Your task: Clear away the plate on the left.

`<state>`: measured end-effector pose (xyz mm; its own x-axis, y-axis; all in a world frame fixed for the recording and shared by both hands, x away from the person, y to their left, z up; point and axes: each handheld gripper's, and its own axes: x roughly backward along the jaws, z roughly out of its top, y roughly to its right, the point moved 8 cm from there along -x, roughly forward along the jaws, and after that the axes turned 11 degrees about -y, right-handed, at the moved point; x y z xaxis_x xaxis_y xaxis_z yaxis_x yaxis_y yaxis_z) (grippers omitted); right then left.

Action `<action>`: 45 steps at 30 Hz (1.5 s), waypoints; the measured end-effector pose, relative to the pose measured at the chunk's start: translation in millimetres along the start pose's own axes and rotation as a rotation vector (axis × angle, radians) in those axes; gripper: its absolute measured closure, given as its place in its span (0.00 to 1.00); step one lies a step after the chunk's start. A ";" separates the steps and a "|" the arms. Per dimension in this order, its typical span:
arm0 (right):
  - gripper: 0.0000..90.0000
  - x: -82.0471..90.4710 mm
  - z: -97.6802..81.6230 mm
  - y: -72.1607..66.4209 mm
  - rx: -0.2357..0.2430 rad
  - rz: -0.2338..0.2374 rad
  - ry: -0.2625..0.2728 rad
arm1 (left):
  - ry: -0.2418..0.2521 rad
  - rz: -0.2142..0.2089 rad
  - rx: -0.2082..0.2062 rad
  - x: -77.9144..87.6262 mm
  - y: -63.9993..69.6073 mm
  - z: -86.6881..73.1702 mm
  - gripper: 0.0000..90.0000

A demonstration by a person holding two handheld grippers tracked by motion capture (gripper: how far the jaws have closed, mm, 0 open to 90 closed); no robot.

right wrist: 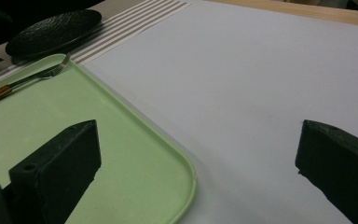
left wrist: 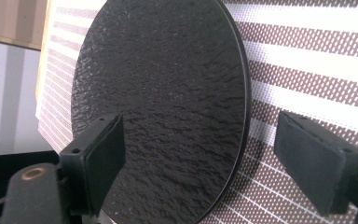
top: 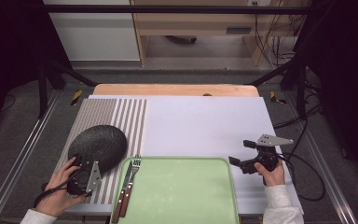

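Two tools: one in each hand, both with jaws apart, neither gripping anything.
Left tool [top: 81, 169]: jaws wide, straddling the near edge of the black plate [left wrist: 161, 107]; pads either side of the rim, not pressing on it.
Why so: looks lined up to pinch the rim, likely to lift the plate toward the tray.
Plate: on the striped mat [top: 98, 116], left part of the surface [top: 205, 121], just left of the green tray [top: 182, 191], right in front of the left tool.
Right tool [right wrist: 198, 154]: open, empty, hovering over the tray's right corner and the white sheet; seems parked, waiting.
Cutlery: fork [top: 135, 164] and knife [top: 125, 179] along the tray's left edge.
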<state>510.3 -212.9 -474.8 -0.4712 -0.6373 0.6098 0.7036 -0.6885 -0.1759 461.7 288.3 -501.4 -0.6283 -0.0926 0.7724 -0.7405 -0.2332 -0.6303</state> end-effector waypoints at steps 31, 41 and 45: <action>0.01 0.1 0.3 -0.2 0.004 -0.004 -0.002 | -0.023 0.137 -0.113 -14.8 12.3 -5.7 0.63; 0.01 0.4 0.4 -0.2 0.004 -0.005 -0.002 | -0.008 0.171 -0.118 -20.6 16.6 -6.2 0.72; 0.01 0.0 0.3 -0.4 0.004 -0.004 -0.003 | 0.002 0.178 -0.125 -22.7 18.1 -5.4 0.75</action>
<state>510.2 -212.5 -474.5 -0.4724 -0.6332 0.6131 0.7036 -0.6899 -0.1704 461.3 291.5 -530.7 -0.7520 -0.1194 0.6482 -0.6417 -0.0919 -0.7614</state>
